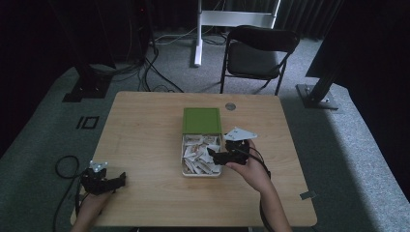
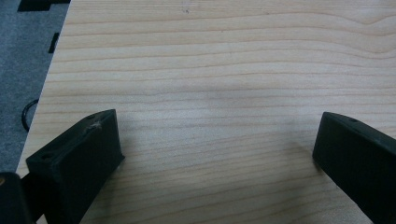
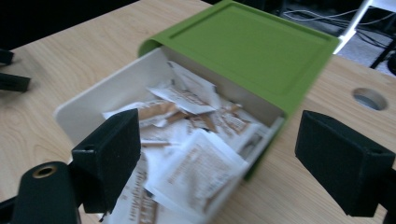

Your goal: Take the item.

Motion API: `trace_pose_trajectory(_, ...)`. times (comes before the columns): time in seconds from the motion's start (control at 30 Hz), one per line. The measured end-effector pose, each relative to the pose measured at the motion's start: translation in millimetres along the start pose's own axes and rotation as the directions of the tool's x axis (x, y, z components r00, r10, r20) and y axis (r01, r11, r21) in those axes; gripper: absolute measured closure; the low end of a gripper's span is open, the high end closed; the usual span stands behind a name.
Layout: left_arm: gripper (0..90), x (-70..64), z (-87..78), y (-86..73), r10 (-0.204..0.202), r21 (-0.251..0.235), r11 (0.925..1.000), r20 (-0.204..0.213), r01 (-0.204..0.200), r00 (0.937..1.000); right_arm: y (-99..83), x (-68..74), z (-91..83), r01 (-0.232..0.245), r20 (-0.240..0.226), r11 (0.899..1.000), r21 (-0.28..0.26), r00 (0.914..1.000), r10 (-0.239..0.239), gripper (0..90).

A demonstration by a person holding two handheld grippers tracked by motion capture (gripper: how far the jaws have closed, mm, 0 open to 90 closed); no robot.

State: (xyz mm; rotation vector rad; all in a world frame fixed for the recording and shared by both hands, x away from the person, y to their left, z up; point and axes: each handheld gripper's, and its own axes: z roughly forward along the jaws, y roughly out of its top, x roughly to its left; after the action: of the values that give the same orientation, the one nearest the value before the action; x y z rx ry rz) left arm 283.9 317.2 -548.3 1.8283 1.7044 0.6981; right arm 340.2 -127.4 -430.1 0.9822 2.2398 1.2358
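Observation:
A green box (image 1: 201, 120) lies at the middle of the table with its white drawer (image 1: 202, 174) pulled out toward me. The drawer holds several white and brown sachets (image 1: 198, 152). My right gripper (image 1: 213, 157) hovers at the drawer's right side, pointing left over the sachets. In the right gripper view this gripper (image 3: 224, 158) is open; its jaws straddle the drawer's (image 3: 107, 93) near corner, with sachets (image 3: 196, 172) between them and the green box (image 3: 247, 44) behind. My left gripper (image 1: 121, 180) rests at the table's front left, open over bare wood (image 2: 215, 154).
The wooden table (image 1: 145, 125) has a round cable hole (image 1: 230, 106) behind the box. A black folding chair (image 1: 258, 53) stands beyond the far edge. A black cable (image 1: 65, 166) loops on the carpet left of the table, and dark stands flank both sides.

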Motion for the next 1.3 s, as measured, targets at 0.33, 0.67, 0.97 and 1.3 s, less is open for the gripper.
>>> trace_pose_trajectory(0.33,1.5,0.0,-0.1,0.0,0.001,0.001,1.0000,0.000,-0.001,1.0000,4.7,19.0,20.0,0.001,-0.039,1.000,0.003,0.9992,-0.001,14.4)
trace_pose_trajectory(0.67,1.5,0.0,0.0,0.0,0.000,0.000,1.0000,0.000,0.000,1.0000,6.8,35.5,35.3,-0.025,-0.042,1.000,-0.003,0.9988,0.025,18.8)
trace_pose_trajectory(0.97,1.6,0.1,-0.1,0.0,0.002,0.002,1.0000,0.000,-0.002,1.0000,3.6,44.5,51.9,-0.067,0.018,0.997,0.027,0.9976,0.066,28.1)
trace_pose_trajectory(1.3,1.6,0.0,-0.1,0.0,0.000,0.000,1.0000,0.000,0.000,1.0000,-0.6,50.2,64.6,-0.107,0.060,0.992,0.062,0.9928,0.104,40.9)
